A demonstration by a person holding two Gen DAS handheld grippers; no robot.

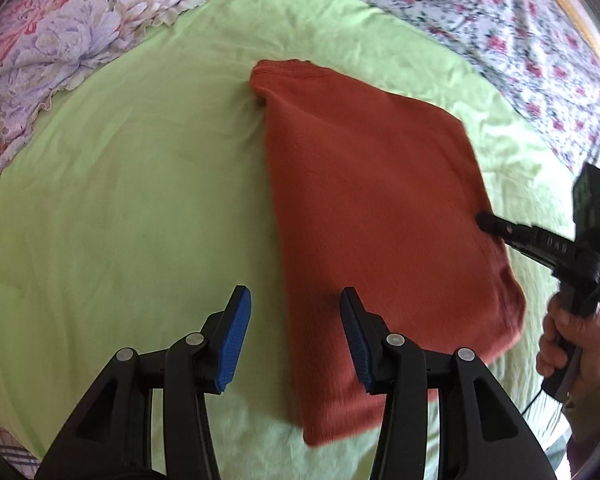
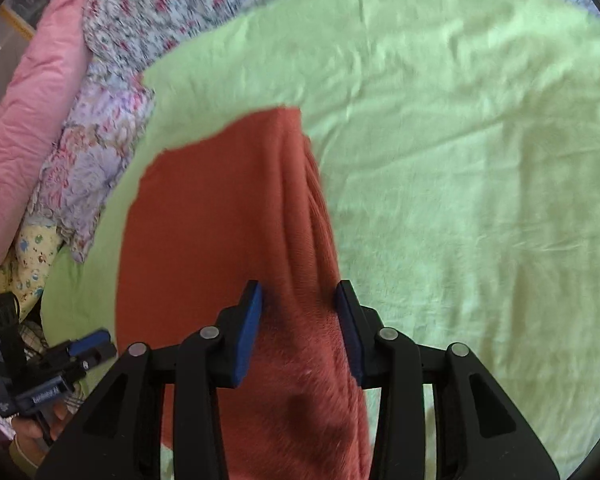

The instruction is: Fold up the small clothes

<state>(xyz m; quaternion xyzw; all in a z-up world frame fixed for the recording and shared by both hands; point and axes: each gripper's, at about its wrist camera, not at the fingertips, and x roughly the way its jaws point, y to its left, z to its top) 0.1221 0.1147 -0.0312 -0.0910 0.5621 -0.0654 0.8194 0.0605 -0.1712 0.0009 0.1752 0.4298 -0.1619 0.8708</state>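
A rust-red knit garment (image 1: 376,216) lies folded into a long rectangle on the green sheet (image 1: 120,200). My left gripper (image 1: 296,340) is open, hovering over the garment's near left edge, holding nothing. My right gripper (image 2: 300,332) is open with its blue pads either side of the garment's (image 2: 220,240) right folded edge; the cloth sits between the pads without being pinched. In the left wrist view the right gripper (image 1: 488,222) shows at the garment's right edge. In the right wrist view the left gripper (image 2: 96,344) shows at lower left.
A floral quilt (image 1: 520,40) lies along the back and a purple floral pillow (image 1: 52,52) at the left. A pink duvet (image 2: 28,112) and yellow patterned cloth (image 2: 28,272) sit beyond the sheet's left side in the right wrist view.
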